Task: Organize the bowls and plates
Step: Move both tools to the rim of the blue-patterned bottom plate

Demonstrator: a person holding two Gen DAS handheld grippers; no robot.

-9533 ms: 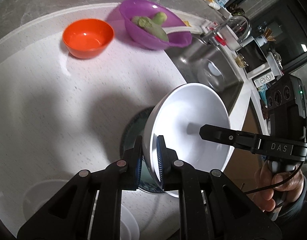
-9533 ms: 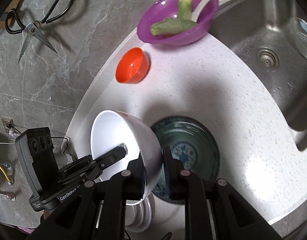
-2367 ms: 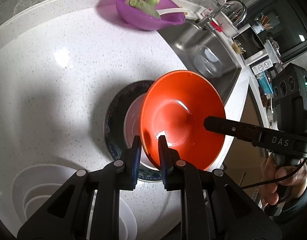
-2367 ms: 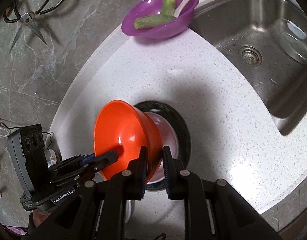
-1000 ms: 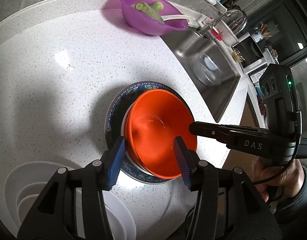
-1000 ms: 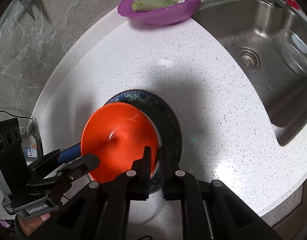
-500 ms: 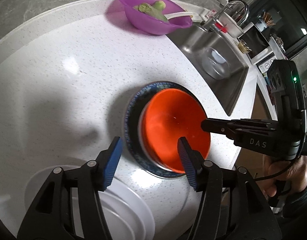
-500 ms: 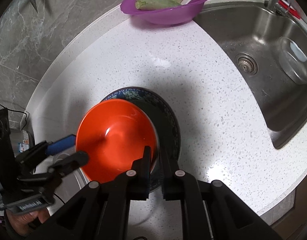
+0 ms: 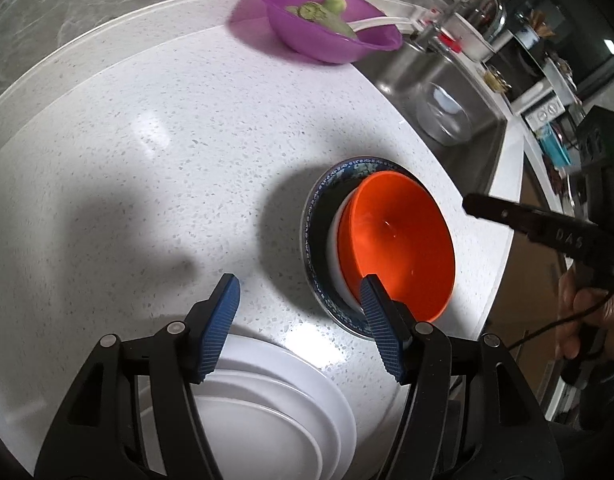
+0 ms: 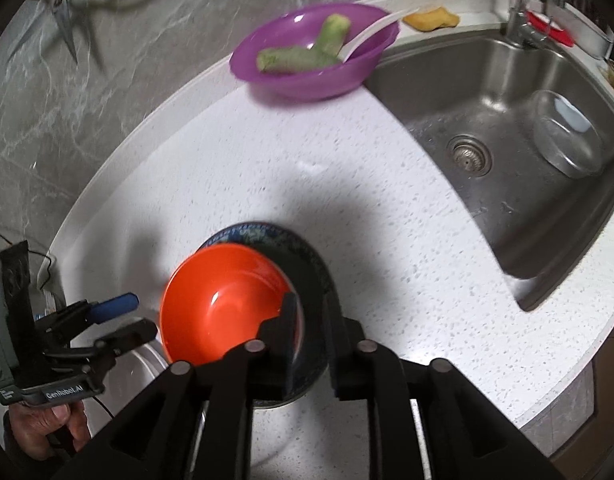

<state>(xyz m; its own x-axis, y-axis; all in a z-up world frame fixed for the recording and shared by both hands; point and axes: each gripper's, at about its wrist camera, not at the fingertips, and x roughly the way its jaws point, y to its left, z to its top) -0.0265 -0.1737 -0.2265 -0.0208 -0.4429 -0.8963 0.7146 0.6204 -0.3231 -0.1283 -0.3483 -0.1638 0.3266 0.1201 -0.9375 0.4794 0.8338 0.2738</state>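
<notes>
An orange bowl (image 9: 399,236) sits nested in a white bowl (image 9: 334,248) on a dark blue patterned plate (image 9: 313,216) near the counter's front edge. My left gripper (image 9: 299,316) is open and empty, just in front of the stack and above a pile of white plates (image 9: 283,412). My right gripper (image 10: 311,328) is slightly open around the near rim of the orange bowl (image 10: 223,304); its jaws stand a little apart and no longer pinch the rim. The right gripper also shows in the left wrist view (image 9: 519,216).
A purple bowl (image 10: 311,56) with green vegetable pieces and a white spoon stands at the back by the sink (image 10: 507,128). A clear glass bowl (image 10: 567,136) lies in the sink. Scissors (image 10: 67,8) hang on the grey wall.
The orange bowl has been set into the white bowl. My left gripper opened and drew back toward the white plates. My right gripper's jaws have loosened on the rim.
</notes>
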